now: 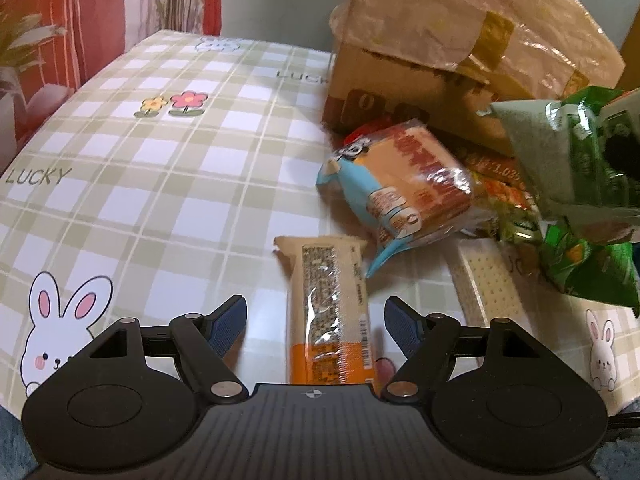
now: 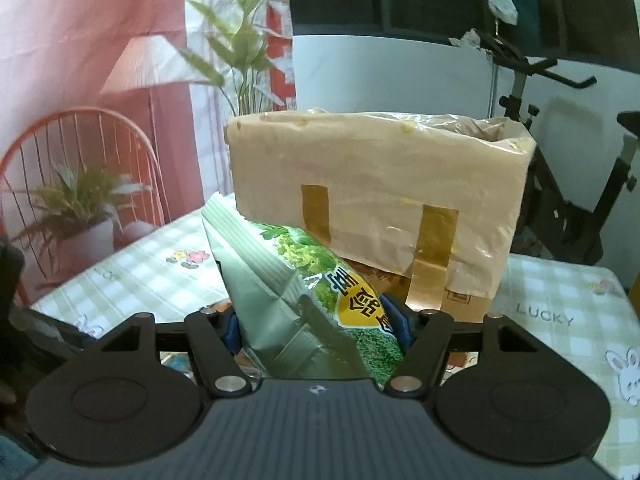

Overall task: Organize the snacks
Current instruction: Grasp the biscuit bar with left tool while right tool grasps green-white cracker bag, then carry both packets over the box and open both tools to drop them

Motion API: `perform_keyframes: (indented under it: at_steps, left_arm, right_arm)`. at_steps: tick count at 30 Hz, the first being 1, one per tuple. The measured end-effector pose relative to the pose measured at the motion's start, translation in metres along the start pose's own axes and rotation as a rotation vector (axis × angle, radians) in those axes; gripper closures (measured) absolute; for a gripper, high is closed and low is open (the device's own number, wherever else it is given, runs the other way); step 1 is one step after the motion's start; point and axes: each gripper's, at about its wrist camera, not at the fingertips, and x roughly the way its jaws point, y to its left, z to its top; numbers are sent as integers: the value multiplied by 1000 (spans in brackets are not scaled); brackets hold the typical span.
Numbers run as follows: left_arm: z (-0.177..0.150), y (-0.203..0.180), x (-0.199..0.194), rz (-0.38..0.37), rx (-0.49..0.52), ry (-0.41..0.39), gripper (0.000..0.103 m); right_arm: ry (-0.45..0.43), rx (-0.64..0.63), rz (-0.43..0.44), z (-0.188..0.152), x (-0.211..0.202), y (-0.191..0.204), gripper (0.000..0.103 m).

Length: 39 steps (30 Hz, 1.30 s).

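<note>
The right tool (image 2: 316,326) clamps the green snack bag (image 2: 320,304) above the table (image 1: 160,168), ready for dropping into the lined box (image 2: 380,200), while the left tool (image 1: 316,328) gapes around the untouched cereal bar (image 1: 328,304), which next needs squeezing

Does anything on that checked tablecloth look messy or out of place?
Yes. Snack packets lie in a loose heap against the cardboard box, the sandwich pack tilted on others. The box's plastic liner is crumpled and patched with tape.
</note>
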Motion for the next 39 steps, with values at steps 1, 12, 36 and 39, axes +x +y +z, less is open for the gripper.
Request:
perform_keyframes:
  at_steps: [1,12,36,39]
  left_arm:
    - [-1,1,1,4,-2,5,29]
    - [0,8,-16,-18,-40,-87,62]
    - [146,-57,-127,-187,159,-576,62]
    - [167,-71,-125,-202,190,-604,62]
  right_arm:
    - [-2,1,-2,0,-2,0,35]
    - [-19,21,14,1,-6,0,35]
    - [-348,248,150,134,-56,-34,35]
    - [-372,301,133,154,-49,-49,35]
